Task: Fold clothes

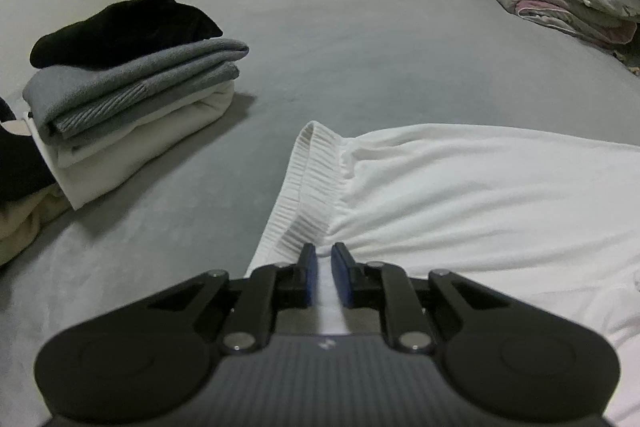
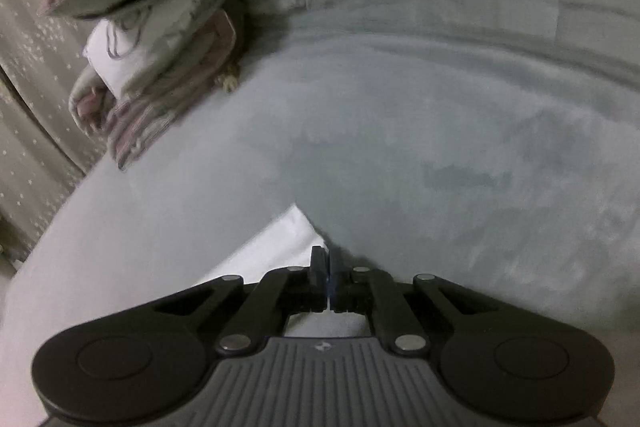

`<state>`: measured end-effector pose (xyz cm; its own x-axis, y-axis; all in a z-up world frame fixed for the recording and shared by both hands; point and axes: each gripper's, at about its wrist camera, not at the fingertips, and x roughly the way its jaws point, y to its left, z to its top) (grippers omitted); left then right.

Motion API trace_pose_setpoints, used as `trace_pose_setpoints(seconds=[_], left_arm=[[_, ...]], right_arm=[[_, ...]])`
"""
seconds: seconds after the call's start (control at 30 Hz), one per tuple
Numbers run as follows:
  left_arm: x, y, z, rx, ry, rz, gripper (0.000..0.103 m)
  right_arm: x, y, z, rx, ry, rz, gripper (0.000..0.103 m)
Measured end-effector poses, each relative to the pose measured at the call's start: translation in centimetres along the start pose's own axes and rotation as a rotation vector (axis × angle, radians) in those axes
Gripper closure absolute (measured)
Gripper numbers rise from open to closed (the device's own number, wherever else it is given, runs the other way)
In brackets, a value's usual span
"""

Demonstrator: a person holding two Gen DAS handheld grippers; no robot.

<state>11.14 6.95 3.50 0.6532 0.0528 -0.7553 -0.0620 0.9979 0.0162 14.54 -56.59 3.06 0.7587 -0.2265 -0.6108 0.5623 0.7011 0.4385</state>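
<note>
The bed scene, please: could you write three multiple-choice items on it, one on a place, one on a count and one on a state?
1. Where is the stack of folded clothes?
A. On the bed, left of the white garment
B. On top of the white garment
C. On the floor

2. How many colours of cloth show in that stack?
A. One
B. Three
C. Five

3. How does the left gripper stand?
A. Wide open above the bed
B. Closed on the white garment
C. Closed on a black sock

Answers:
1 A: in the left wrist view it rests on the grey bed, left of the white garment.
2 B: black, grey and white layers show.
3 B: its blue pads pinch the white cloth by the ribbed waistband.
</note>
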Motion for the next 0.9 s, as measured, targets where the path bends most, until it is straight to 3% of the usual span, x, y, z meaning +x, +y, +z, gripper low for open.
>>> trace_pose_setpoints(seconds=[0.13, 0.3, 0.47, 0.67, 0.8, 0.9], left_arm=[[0.0, 0.0, 0.0, 0.0, 0.003, 0.0, 0.09], [-0.1, 0.0, 0.1, 0.001, 0.006, -0.001, 0.09], [-0.1, 0.0, 0.2, -0.001, 0.009, -0.004, 0.09], [-0.2, 0.1, 0.2, -0.008, 0.01, -0.016, 0.09], [-0.3, 0.2, 0.3, -0.013, 0.011, -0.024, 0.086], [-0.7, 0.4, 0.6, -0.038, -0.003, -0.044, 0.082]], right_arm=[[-1.2, 1.0, 0.5, -0.061, -0.034, 0.004, 0.098], [0.1, 0.3, -0.7, -0.096, 0.046, -0.093, 0.098], [-2.1, 1.0, 0.4, -0.124, -0.017, -0.074, 0.098], [0.4, 0.8, -1.3, -0.173, 0.048, -0.147, 0.098], [-1.0, 1.3, -0.5, -0.192, 0.012, -0.146, 0.079], [-1.9, 2.9, -0.8, -0.262, -0.014, -0.112, 0.077]])
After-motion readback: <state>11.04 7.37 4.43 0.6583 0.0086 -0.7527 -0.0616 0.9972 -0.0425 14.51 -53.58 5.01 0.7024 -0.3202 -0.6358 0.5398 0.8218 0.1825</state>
